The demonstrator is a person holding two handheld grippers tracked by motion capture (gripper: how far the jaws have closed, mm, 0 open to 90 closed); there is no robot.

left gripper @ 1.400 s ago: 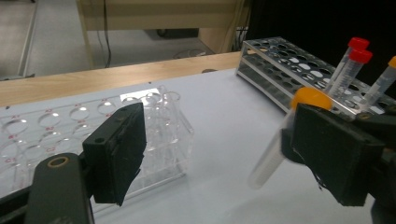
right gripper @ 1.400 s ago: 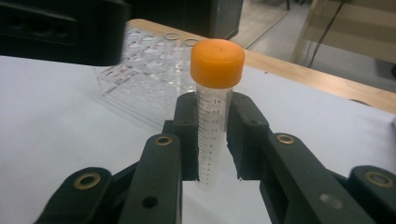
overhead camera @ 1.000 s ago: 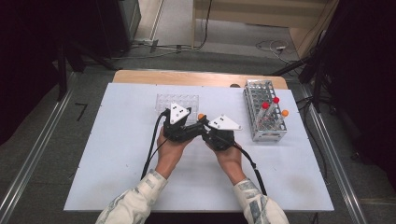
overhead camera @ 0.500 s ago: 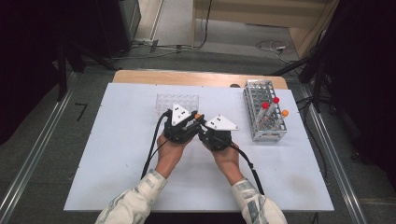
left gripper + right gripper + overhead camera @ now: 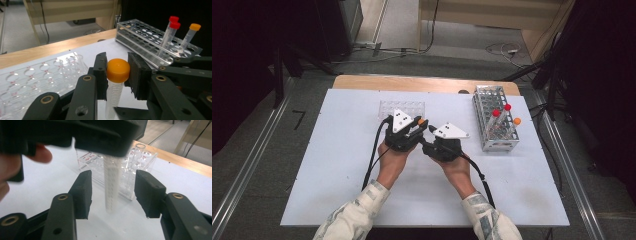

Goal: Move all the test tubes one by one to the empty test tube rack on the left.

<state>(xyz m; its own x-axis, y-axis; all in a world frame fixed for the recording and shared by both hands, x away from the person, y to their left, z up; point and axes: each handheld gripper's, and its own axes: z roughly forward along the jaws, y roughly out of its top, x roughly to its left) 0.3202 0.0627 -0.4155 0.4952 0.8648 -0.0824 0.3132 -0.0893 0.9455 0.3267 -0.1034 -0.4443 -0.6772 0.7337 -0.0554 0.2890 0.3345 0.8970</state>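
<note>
A clear graduated tube with an orange cap [image 5: 118, 70] stands upright between my two grippers at mid-table, its cap [image 5: 421, 121] a small orange dot in the high view. My left gripper [image 5: 117, 75] [image 5: 418, 125] has just been closing, and its pads press on the cap from both sides. The right gripper [image 5: 113, 192] [image 5: 426, 136] has just been opening. Its fingers [image 5: 82, 192] stand apart from the tube's body [image 5: 111, 185], which hangs between them untouched.
A metal tube rack [image 5: 494, 122] [image 5: 150, 40] at the right holds two red-capped tubes [image 5: 501, 111] and an orange-capped one [image 5: 516, 121]. A clear plastic rack [image 5: 402, 109] [image 5: 37, 77] [image 5: 130, 170] lies just beyond the grippers. A wooden strip [image 5: 422, 84] edges the table's far side.
Both hands have kept their places at the middle of the table. The small high view shows no clear difference in the jaws.
</note>
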